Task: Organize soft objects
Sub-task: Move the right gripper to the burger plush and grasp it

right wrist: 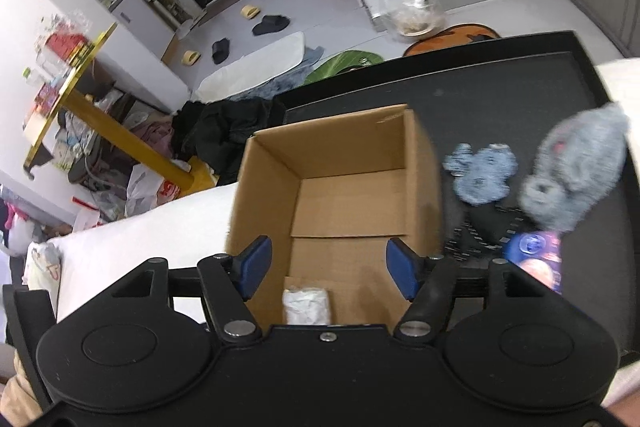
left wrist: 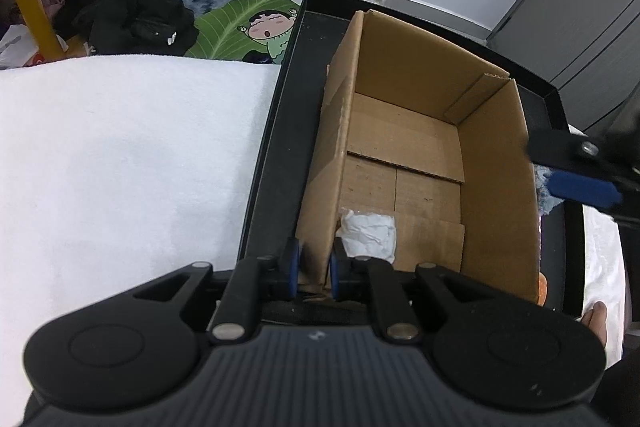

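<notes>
The left gripper (left wrist: 314,273) is clamped on the near left wall of the open brown cardboard box (left wrist: 404,131), one blue pad outside and one inside, steadying it on the black rectangular tray (left wrist: 276,147) that rests on a white towel-covered surface (left wrist: 120,155). The right gripper (right wrist: 326,269) hangs above the box's near edge with its jaws spread wide and nothing between them. A crumpled white wad (right wrist: 307,305), apparently tissue or cloth, lies on the box floor at 6 o'clock. Outside the box, toward 3 o'clock on the tray, sit a small blue-grey fluffy piece (right wrist: 482,177) and a larger grey fluffy plush item (right wrist: 572,173), with a round purple-and-orange object (right wrist: 534,259) just beside them at 4 o'clock. Judgement: the step in hand is fetching the next soft item; to do it well, the left hold should keep the box from sliding while the right gripper swings to 3 o'clock, comes down over the bulk of one fluffy item and closes on the pile rather than a loose fringe. The plush items are motion-blurred and their exact form cannot be made out; the purple object is partly hidden by the gripper body; the box's near wall is cut off in both views
</notes>
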`<state>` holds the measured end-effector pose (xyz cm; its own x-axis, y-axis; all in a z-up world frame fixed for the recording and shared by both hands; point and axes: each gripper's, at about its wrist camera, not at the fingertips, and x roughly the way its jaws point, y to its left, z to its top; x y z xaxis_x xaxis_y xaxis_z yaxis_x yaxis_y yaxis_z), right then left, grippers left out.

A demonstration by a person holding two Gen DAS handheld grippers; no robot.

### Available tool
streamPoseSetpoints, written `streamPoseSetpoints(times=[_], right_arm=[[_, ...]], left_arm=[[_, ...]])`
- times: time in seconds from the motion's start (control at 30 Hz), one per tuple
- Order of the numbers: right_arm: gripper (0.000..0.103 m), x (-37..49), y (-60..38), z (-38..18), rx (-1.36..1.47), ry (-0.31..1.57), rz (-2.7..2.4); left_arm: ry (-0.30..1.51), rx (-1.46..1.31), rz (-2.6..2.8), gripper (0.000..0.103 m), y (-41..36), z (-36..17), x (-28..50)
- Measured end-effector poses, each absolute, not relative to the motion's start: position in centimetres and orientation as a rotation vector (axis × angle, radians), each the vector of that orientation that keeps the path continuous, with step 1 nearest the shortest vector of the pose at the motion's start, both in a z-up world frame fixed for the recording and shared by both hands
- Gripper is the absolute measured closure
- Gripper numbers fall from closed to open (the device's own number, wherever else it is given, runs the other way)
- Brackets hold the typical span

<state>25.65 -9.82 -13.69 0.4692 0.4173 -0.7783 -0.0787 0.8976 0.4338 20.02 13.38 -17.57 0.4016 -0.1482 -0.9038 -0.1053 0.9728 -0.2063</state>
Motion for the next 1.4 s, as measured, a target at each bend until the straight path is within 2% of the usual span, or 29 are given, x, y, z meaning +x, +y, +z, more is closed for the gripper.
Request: streamPoseSetpoints(times=[0.27,0.43,0.53,0.6,0.67,0.8,1.0,1.4], right_arm=[[0.036,23.7,-15.4,-13.8,0.365,1.052,0.225],[0.036,22.8,-17.6,-14.7,0.359,1.079,0.190],[0.036,22.3,-18.5,-15.6,0.360,1.103,0.170],[0.036,22.1,-19.1,-16.4,0.366,1.129,0.157],[0.036,21.9,-19.6,-17.4,0.372,1.155,0.137],[0.035,21.4,-20.2,-19.1,0.388,1.186,0.120],[0.026,20.9,-20.2,-20.6,0.366,1.198,0.110],[0.023,20.9,-19.4,-22.5,0.246,1.190,0.074]], left_arm=[[1.153,-0.224,0.007,0.087,12.8,-17.0,19.8],[1.131,-0.197,0.029,0.080,12.6,-16.5,19.2],[1.115,-0.186,0.038,0.072,12.4,-16.1,18.9],[1.101,-0.178,0.043,0.059,12.1,-15.8,18.7],[1.085,-0.164,0.046,0.053,11.9,-15.5,18.5],[1.072,-0.125,0.061,0.045,11.3,-15.2,18.3],[1.052,-0.077,0.073,0.039,10.5,-14.7,18.2],[1.058,0.022,0.099,0.034,8.9,-14.6,18.4]])
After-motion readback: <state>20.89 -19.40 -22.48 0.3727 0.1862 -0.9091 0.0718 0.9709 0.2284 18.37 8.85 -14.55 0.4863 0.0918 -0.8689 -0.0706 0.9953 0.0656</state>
